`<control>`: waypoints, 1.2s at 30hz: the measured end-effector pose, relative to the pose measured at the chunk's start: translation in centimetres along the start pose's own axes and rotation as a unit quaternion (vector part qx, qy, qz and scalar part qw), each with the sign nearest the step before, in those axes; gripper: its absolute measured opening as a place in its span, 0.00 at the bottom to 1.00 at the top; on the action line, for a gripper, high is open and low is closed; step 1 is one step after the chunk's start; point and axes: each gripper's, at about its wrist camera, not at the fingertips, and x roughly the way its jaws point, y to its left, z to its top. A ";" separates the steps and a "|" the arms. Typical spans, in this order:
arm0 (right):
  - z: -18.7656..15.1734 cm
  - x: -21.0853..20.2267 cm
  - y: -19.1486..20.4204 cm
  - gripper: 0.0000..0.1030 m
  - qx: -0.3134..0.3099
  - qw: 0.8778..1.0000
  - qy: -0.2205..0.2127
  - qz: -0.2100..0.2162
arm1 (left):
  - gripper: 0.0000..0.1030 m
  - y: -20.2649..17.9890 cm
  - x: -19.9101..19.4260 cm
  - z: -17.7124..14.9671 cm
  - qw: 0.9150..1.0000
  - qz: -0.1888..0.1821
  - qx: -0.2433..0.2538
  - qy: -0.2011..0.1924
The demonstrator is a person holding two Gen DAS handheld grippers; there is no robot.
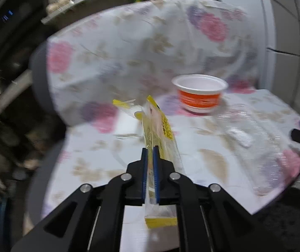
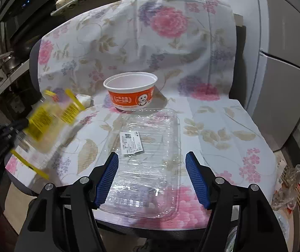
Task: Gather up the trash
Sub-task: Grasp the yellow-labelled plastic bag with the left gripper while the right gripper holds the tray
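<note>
The clear plastic wrapper with yellow printed bands (image 1: 160, 130) is thin, crinkled and see-through, with black lettering on its yellow label and a yellow strip along its lower edge; it stands on edge, clamped between the blue ribbed pads of the left gripper (image 1: 150, 153), lifted clear of the flower-printed cloth (image 1: 99, 153) that covers the seat. In the right wrist view the same wrapper (image 2: 45, 121) appears blurred at nine o'clock, held up beside the seat's left edge. At one o'clock from the wrapper in the left view sits an orange-and-white paper bowl (image 1: 200, 95), upright and empty. The right gripper (image 2: 152, 157) is spread wide, grasping nothing, hovering over a clear plastic clamshell tray with a white sticker (image 2: 150, 147) that lies flat on the cloth, just at six o'clock from the bowl (image 2: 131, 90).
</note>
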 end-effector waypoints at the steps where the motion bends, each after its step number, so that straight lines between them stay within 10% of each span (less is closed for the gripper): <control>1: 0.0 0.0 -0.2 0.66 0.003 1.000 0.000 -0.002 | 0.09 0.1 0.4 0.0 1.000 -0.020 -0.011 0.003; 3: 0.0 -0.1 -0.8 0.66 0.009 1.000 -0.001 -0.005 | 0.30 0.4 1.2 -0.2 0.998 -0.056 -0.035 0.010; 7: -0.2 -0.2 -1.5 0.66 0.015 1.000 -0.001 -0.009 | 0.35 1.1 2.5 -0.6 0.988 -0.117 -0.096 0.024; 17: -0.5 0.5 -1.5 0.68 0.011 1.000 0.013 -0.011 | 0.28 1.9 5.0 -1.8 0.976 -0.141 -0.151 0.073; 22: -1.1 0.9 -1.6 0.68 0.005 0.999 0.027 -0.020 | 0.54 2.1 3.8 -3.4 0.974 -0.128 -0.162 0.090; 31: -1.4 1.3 -0.8 0.69 -0.003 1.000 0.027 -0.012 | 0.42 0.3 5.9 -4.9 0.967 -0.158 -0.169 0.111; 36: -1.4 1.6 -0.8 0.69 0.002 0.999 0.030 -0.011 | 0.09 -0.4 7.1 -4.0 0.969 -0.165 -0.159 0.097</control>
